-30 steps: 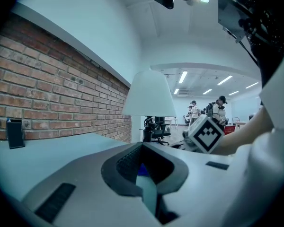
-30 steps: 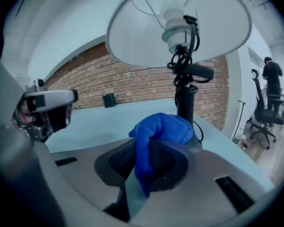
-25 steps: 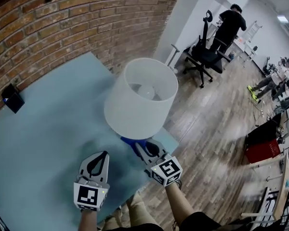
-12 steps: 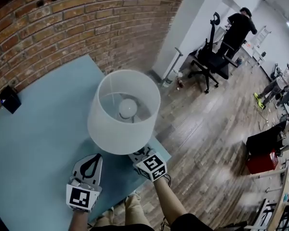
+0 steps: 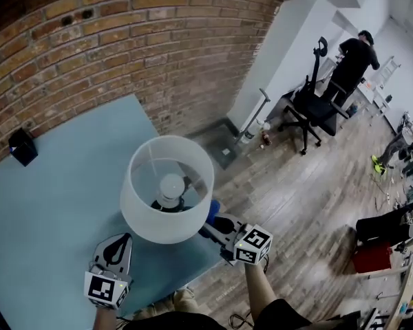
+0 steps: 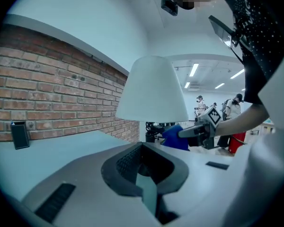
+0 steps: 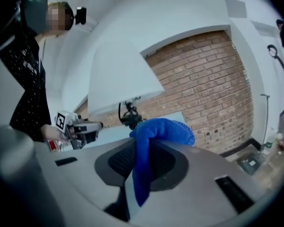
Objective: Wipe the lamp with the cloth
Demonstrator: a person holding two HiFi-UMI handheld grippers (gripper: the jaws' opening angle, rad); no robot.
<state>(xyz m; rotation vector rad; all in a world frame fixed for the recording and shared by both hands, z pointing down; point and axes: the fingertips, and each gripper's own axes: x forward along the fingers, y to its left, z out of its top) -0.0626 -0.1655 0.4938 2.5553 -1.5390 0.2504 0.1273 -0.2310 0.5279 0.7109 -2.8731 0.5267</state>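
Both forearms reach in from 6 o'clock. The left gripper, jaws together on nothing, is over the pale blue table at the lamp's 7 o'clock. The right gripper is clamped on a blue cloth, which it holds by the lower rim of the white drum-shaded lamp, at its 4 o'clock.

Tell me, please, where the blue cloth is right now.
In the head view the blue cloth is clamped in the right tool, just right of the lamp shade at its lower rim, near the edge of the table.
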